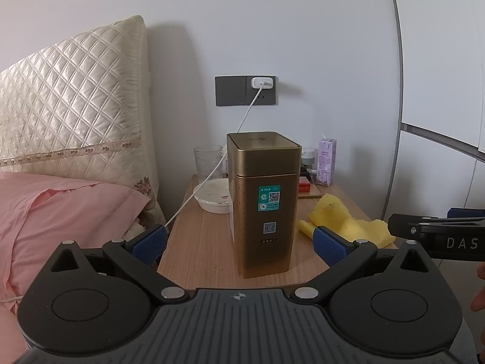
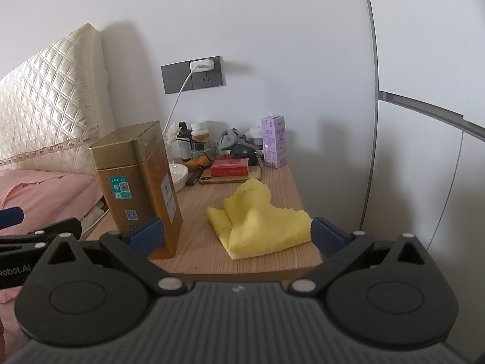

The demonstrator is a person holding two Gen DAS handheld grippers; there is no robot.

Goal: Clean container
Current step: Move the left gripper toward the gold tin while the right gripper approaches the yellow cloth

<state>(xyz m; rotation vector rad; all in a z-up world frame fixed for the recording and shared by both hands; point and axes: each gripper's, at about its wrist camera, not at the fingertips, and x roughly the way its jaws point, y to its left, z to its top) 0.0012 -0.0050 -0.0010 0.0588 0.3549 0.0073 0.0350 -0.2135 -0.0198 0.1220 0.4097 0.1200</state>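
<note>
Both wrist views face, seemingly near, one nightstand [image 1: 209, 242].

A home bedroom: a quilted cream headboard [image 1: 72, 97] and pink bedding [image 1: 60, 212] beside a wooden bedside worktop [image 2: 272, 179] cluttered with medicine bottles [image 2: 200, 135], under a wall socket [image 2: 194, 74].

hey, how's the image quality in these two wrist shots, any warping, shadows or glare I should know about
Left wrist view: strong fisheye bending of the wardrobe edge; the gold tin is sharp, with a soft sheen on its lid. Right wrist view: same warping; the wall socket and pillow cast soft shadows to their right, so light comes from the left; no harsh glare, the yellow cloth is evenly lit.
</note>
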